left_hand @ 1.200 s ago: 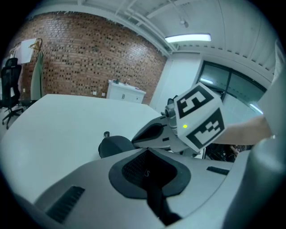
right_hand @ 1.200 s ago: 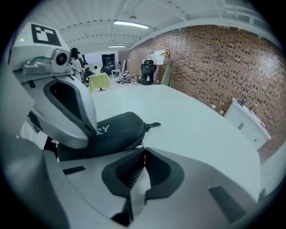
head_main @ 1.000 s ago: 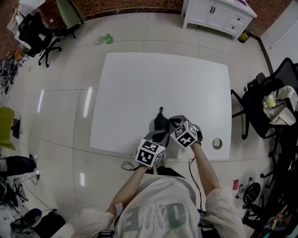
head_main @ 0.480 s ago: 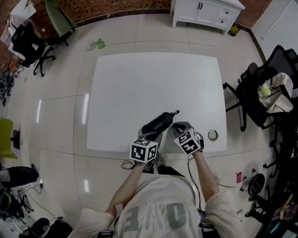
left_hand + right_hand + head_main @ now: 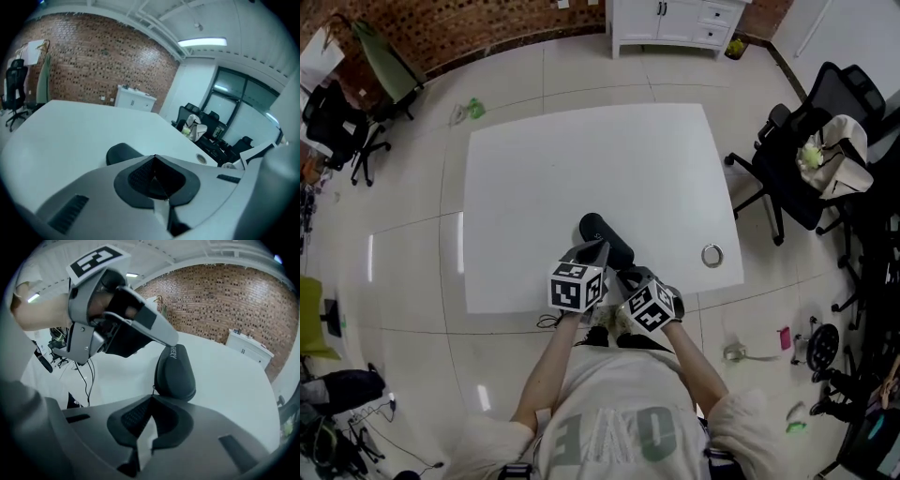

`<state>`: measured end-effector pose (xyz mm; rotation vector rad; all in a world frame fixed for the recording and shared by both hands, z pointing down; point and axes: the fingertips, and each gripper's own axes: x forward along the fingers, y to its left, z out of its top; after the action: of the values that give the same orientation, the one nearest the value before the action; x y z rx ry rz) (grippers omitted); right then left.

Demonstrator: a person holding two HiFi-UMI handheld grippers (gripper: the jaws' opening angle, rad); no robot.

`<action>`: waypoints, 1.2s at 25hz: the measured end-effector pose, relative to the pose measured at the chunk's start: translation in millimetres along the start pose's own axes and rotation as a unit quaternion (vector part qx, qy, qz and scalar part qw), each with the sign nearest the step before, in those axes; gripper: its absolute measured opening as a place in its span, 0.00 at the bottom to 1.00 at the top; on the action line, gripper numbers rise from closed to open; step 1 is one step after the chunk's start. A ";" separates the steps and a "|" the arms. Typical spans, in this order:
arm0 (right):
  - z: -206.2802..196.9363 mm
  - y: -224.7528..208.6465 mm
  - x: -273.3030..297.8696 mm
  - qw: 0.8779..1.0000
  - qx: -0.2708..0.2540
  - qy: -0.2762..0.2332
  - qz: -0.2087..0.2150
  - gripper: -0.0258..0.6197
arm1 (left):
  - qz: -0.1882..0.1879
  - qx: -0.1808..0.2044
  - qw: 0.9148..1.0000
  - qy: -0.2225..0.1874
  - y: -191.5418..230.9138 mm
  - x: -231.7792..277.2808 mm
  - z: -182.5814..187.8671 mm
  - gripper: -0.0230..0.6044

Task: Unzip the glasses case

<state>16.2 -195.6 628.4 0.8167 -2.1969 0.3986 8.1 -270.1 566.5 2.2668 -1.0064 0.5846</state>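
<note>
The black, oval, zip-up glasses case (image 5: pixel 606 239) lies flat on the white worktop (image 5: pixel 581 159). Your right gripper (image 5: pixel 151 399) sits at the case's near end, with its fingers closed on what looks like the thin black pull cord (image 5: pixel 153 390), probably ready to draw the zip. Your left gripper (image 5: pixel 154 158) hangs over the case with its fingers together and empty. It is likely there to pin the case down. Contact with the case cannot be confirmed.
</note>
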 end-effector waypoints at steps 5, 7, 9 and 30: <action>1.6 -2.7 -1.8 1.000 0.007 -0.005 -0.007 0.04 | -0.006 0.063 0.998 0.031 -13.8 30.5 -0.9 0.04; 1.5 -6.8 -5.1 1.000 0.011 -0.007 -0.013 0.04 | -0.010 0.057 0.998 0.029 -14.0 34.2 -0.5 0.04; -1.6 -11.4 -9.0 1.000 0.010 -0.003 -0.021 0.04 | -0.017 0.044 0.999 0.024 -14.1 34.7 -0.6 0.04; -14.6 -24.2 -14.2 0.998 -0.045 0.020 -0.034 0.16 | -0.032 -0.001 0.999 0.009 -11.6 29.2 -4.4 0.04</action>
<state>47.5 -200.3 628.5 0.8248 -2.1271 0.2776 34.4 -275.9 583.2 2.2793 -0.9211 0.5742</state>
